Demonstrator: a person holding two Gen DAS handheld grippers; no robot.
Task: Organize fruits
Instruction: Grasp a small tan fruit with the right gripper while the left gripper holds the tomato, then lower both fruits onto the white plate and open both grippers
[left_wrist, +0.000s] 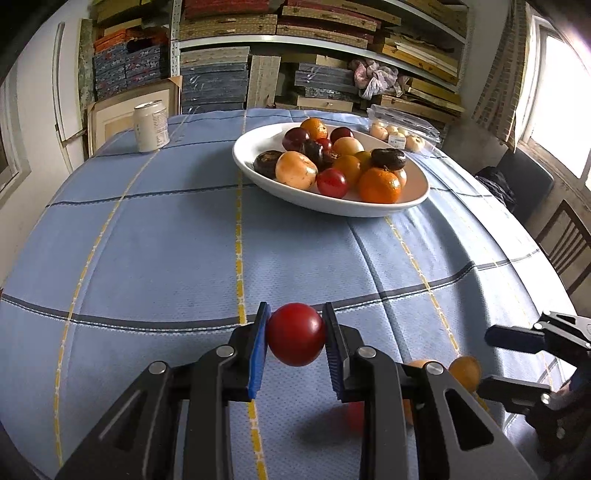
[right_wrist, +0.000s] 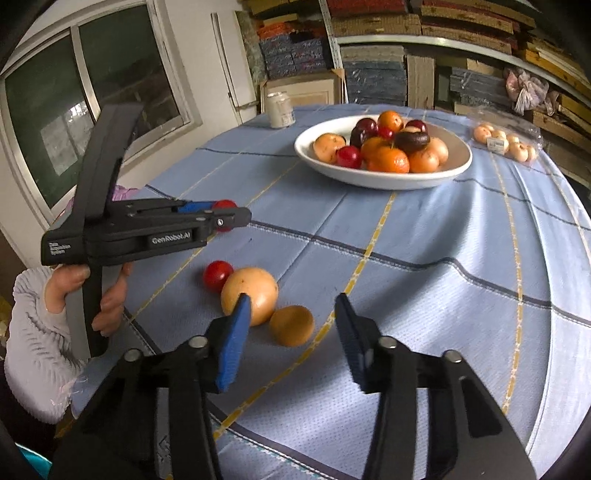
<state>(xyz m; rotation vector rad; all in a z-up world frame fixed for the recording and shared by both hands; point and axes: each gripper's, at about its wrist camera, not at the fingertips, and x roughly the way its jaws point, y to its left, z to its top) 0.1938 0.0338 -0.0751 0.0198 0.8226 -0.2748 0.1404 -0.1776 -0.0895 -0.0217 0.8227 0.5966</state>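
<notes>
Left tool (left_wrist: 295, 334) clenched on a red fruit (left_wrist: 295, 334), lifted off the worktop (left_wrist: 147, 240), likely bound for the bowl (left_wrist: 258, 173) far ahead; right tool (right_wrist: 291, 328) released, straddling a small orange fruit (right_wrist: 291, 325) just ahead, not yet gripped.

Each hand-held gripper is built of black plastic arms with round silver pivot screws and two flat fingers faced with ribbed blue pads. At the left of the right wrist view, the left hand-held gripper (right_wrist: 221, 214) shows a long black pistol handle, white "GenRobot.AI" lettering on its side and a small white label at the rear. The hand (right_wrist: 107, 295) gripping it emerges from a fuzzy, ribbed pale lilac sleeve (right_wrist: 33, 343).
</notes>
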